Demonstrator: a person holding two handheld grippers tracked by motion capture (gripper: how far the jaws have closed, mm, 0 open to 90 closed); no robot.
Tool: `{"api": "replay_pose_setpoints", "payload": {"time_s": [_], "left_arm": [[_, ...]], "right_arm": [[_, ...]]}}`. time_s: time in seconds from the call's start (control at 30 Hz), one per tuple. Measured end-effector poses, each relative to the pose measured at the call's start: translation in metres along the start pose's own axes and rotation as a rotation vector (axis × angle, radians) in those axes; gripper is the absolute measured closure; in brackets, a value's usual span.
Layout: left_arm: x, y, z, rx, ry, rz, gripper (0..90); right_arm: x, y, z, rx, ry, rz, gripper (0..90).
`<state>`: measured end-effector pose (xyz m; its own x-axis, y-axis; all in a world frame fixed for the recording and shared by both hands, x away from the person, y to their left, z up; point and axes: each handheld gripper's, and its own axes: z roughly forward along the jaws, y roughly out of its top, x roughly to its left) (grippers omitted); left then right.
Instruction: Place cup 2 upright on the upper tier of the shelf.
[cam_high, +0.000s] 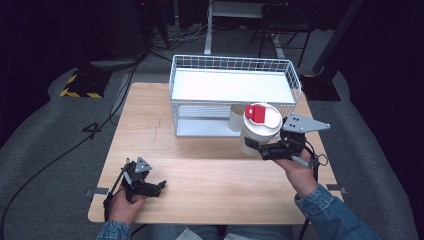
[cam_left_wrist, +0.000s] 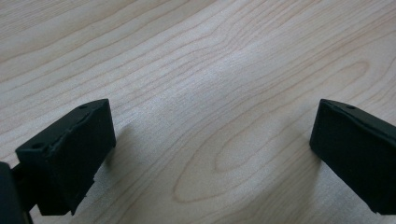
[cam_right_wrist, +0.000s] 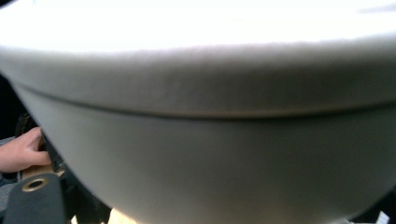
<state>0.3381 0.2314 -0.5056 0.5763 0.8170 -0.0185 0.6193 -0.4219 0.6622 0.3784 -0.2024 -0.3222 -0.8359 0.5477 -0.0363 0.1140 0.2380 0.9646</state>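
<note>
While the left gripper (cam_high: 161, 186) sits low near the front left corner of the table (cam_high: 210, 185), its jaws stand wide apart with nothing between them; in the left gripper view only bare wood grain lies between the two black pads (cam_left_wrist: 70, 154). The left hand (cam_high: 125, 205) holds it close over the tabletop, with the grey plate on top.

The right gripper (cam_high: 254, 145) is clamped on a white cup (cam_high: 257, 135), gripping it from the side, low on the cup's body. The cup has a white lid (cam_high: 265, 116) with a red flap (cam_high: 255, 113) on top and looks roughly upright. It is held up off the table, just in front of the right end of the white wire basket (cam_high: 295, 80), and overlaps the basket's front wall in the high view. In the right gripper view the cup's white wall (cam_right_wrist: 210, 154) and the lid's rim are right against the camera; the other hand is small at the left edge.

The right hand (cam_high: 297, 172) comes in from the bottom right, denim sleeve (cam_high: 330, 212) behind it.

A second white cup (cam_high: 235, 119) stands in the lower level of the basket, just left of the held one. The basket sits at the far middle of the table and has a flat white shelf on top.
</note>
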Motion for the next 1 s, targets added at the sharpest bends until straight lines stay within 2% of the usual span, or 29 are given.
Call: {"api": "replay_pose_setpoints", "payload": {"time_s": [0.03,0.2,1.0], "left_arm": [[0.000,0.000,0.000,0.000,0.000,0.000,0.7],[0.000,0.000,0.000,0.000,0.000,0.000,0.7],[0.001,0.005,0.005,-0.004,0.005,-0.027,0.5]], "right_arm": [[-0.002,0.006,0.003,0.012,-0.007,-0.014,13.0],[-0.007,0.016,0.009,0.024,-0.021,-0.027,13.1],[-0.040,0.067,0.038,-0.005,-0.081,0.029,13.1]]}}
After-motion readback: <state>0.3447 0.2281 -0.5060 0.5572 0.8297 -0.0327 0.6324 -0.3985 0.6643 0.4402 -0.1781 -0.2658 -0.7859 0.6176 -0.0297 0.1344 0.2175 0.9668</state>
